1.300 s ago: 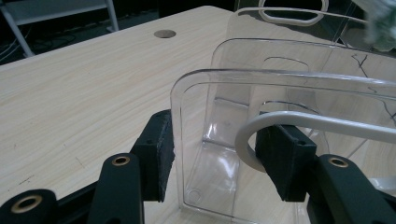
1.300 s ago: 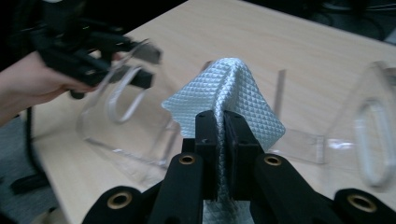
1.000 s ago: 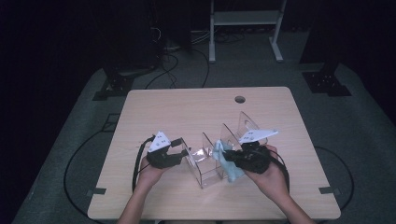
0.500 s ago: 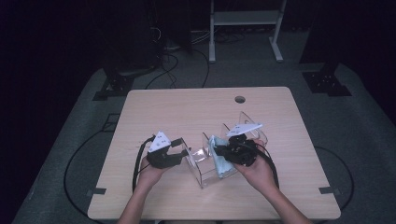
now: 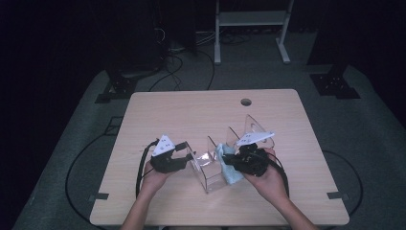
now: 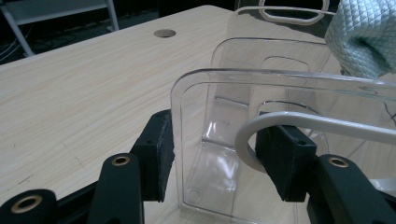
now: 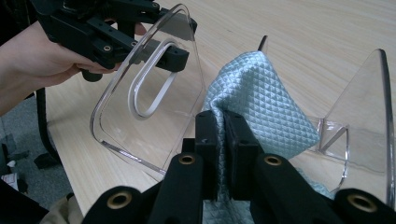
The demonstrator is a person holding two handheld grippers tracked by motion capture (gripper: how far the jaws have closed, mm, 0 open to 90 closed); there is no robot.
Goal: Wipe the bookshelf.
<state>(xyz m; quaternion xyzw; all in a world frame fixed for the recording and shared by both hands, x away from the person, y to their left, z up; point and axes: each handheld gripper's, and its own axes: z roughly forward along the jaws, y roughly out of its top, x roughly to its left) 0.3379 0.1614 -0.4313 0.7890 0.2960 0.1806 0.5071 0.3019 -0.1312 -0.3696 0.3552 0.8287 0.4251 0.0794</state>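
Cloth (image 7: 261, 102), pale blue with a quilted diamond weave, is pinched between the closed pads of the right gripper (image 7: 223, 140); in the right gripper view a fold of it rises just past the jaw tips and the rest drapes down behind them. In the high view the cloth (image 5: 229, 165) sits at the middle of a clear plastic organiser (image 5: 215, 163), which lies on the wooden bench (image 5: 191, 115) near its front edge, and the right gripper (image 5: 234, 165) meets it from the right side. The organiser is made of upright transparent panels joined along a base. Its left end panel (image 6: 201, 116) has a rounded top and a white-rimmed handle slot (image 6: 280, 123).

The left gripper (image 6: 215, 154) is closed on that end panel, one pad on each face, with the farther pad lying behind the white rim of the slot. In the high view the left gripper (image 5: 184, 155) is at the organiser's left end, held by the person's left hand (image 5: 155, 177). The right hand (image 5: 265, 179) holds its gripper just right of the cloth. A round cable hole (image 5: 246, 102) sits near the bench's far edge.
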